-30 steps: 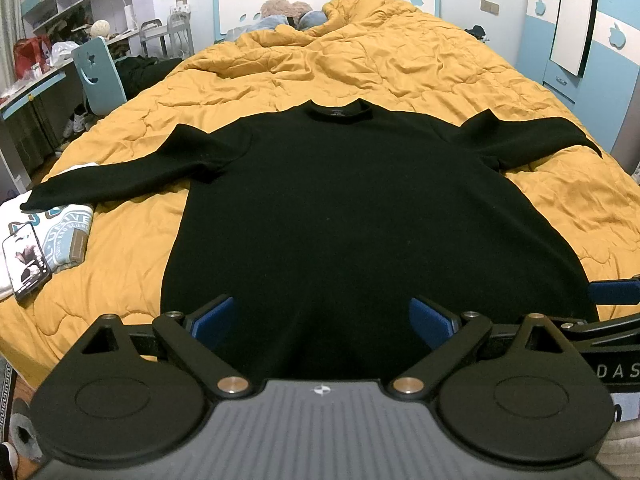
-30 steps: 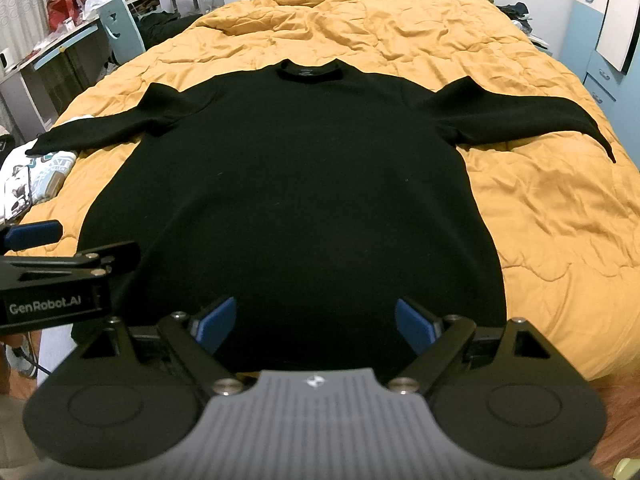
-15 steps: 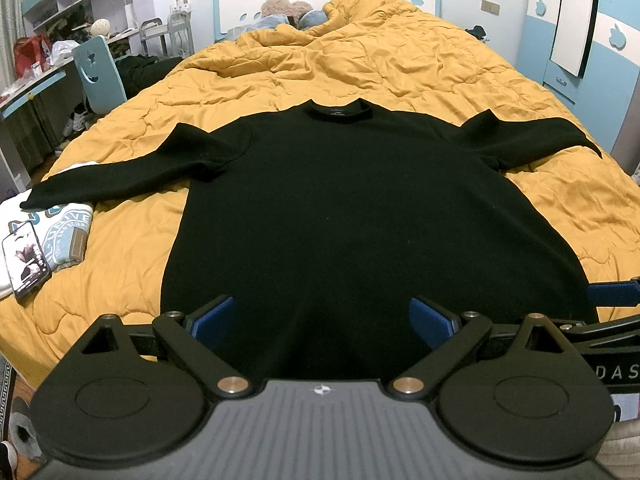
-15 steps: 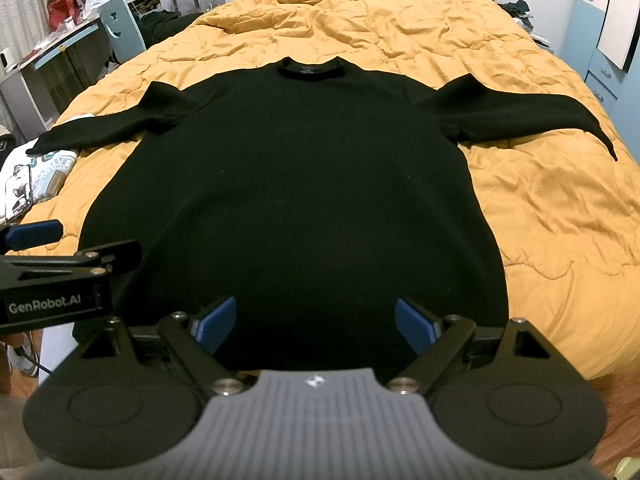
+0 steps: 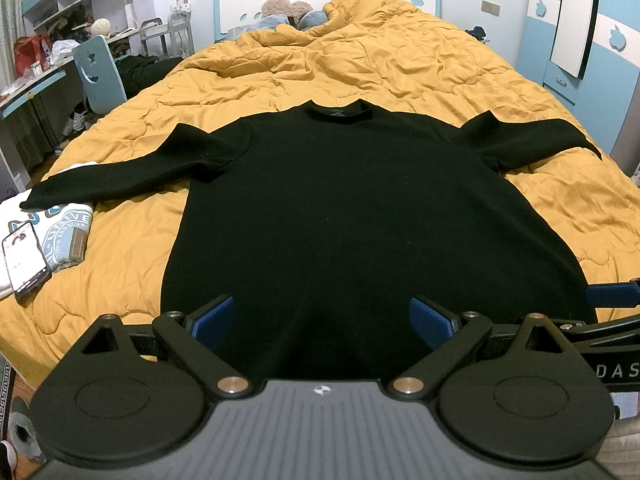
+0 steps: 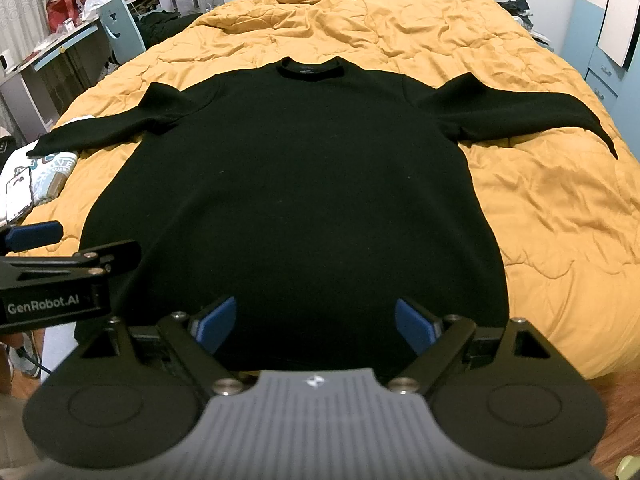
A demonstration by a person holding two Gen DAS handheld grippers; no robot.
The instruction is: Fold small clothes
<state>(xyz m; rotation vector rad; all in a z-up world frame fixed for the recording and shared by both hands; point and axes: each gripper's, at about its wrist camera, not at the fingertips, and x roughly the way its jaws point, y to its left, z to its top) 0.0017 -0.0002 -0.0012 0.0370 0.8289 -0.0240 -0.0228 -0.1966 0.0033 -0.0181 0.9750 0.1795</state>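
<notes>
A black long-sleeved sweater (image 5: 340, 200) lies flat on the bed, collar at the far end, both sleeves spread out sideways; it also shows in the right wrist view (image 6: 296, 184). My left gripper (image 5: 322, 316) is open and empty, held above the sweater's near hem. My right gripper (image 6: 314, 322) is open and empty, also above the near hem. The right gripper's blue fingertip (image 5: 612, 294) shows at the right edge of the left wrist view. The left gripper's blue fingertip (image 6: 34, 234) shows at the left of the right wrist view.
The bed has a rumpled orange quilt (image 5: 400, 60). A folded printed white shirt (image 5: 66, 232) and a phone (image 5: 26, 258) lie on the bed's left edge. A blue chair (image 5: 98, 76) and a desk stand to the left. Blue cabinets (image 5: 580, 40) stand to the right.
</notes>
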